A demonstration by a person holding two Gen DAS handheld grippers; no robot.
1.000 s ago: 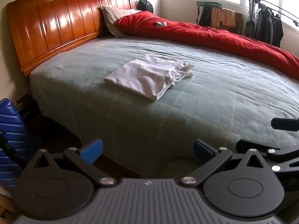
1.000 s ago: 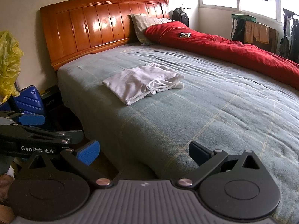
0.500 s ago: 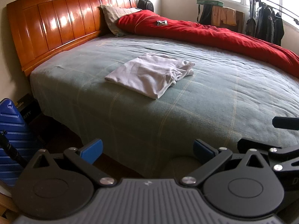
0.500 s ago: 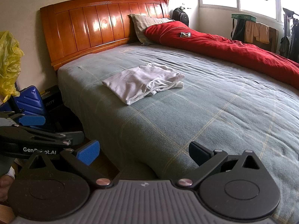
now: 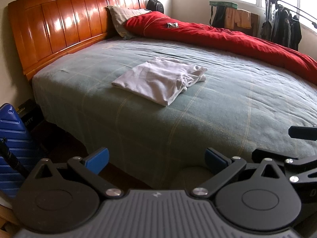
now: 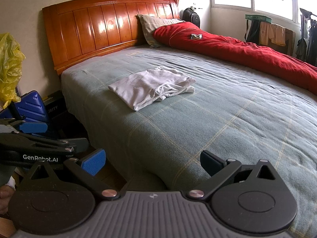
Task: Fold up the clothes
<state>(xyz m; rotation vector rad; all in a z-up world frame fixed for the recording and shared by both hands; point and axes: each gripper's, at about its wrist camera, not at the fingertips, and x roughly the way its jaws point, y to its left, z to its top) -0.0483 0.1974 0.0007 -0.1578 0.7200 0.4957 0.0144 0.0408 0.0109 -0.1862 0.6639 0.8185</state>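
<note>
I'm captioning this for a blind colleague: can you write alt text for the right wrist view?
A folded white garment lies on a grey-green bedspread, untouched. In the foreground the right claw is open and empty at the bed's edge; a red duvet lies along the far side.

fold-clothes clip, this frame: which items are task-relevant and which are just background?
Task-relevant:
- white garment, folded, lying on the green bedspread
- left gripper, open, empty
- right gripper, open, empty

Background:
- red duvet
- pillow
- wooden headboard
- blue suitcase
- yellow plastic bag
- black backpack
- clothes hanging by the window
</note>
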